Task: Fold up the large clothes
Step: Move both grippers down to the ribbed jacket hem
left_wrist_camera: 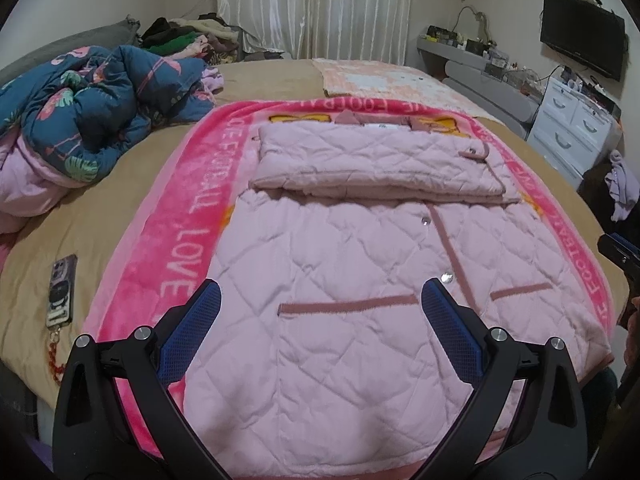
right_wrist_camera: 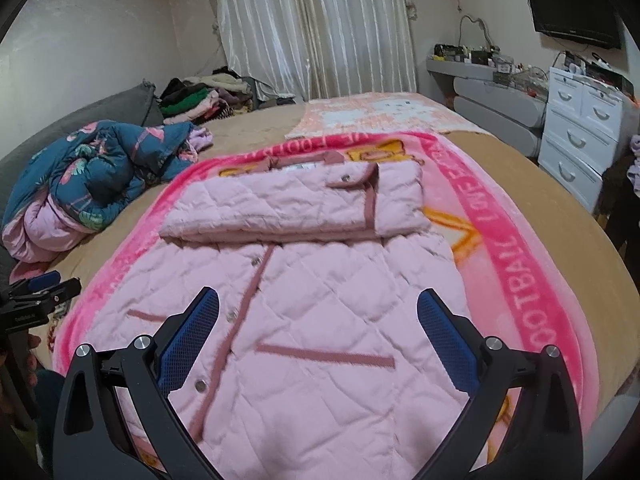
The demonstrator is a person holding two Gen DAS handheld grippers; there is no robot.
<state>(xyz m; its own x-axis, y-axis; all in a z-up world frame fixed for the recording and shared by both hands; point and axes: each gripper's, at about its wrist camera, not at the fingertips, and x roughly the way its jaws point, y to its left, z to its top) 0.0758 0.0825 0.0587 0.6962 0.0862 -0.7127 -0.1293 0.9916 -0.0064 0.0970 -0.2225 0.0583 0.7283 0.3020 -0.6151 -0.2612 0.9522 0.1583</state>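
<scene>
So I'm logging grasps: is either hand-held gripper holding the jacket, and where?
Nothing is held: left hand-held gripper and right hand-held gripper gape open above the pink quilted jacket.

pink blanket (left_wrist_camera: 160, 264) — white border lettering "LOVE FOOTBALL" along its left edge, upside down | right wrist view: same blanket (right_wrist_camera: 516, 248), right border "LOVE" and "OOTBALL" | far-edge lettering only partly legible — nothing else readable
</scene>
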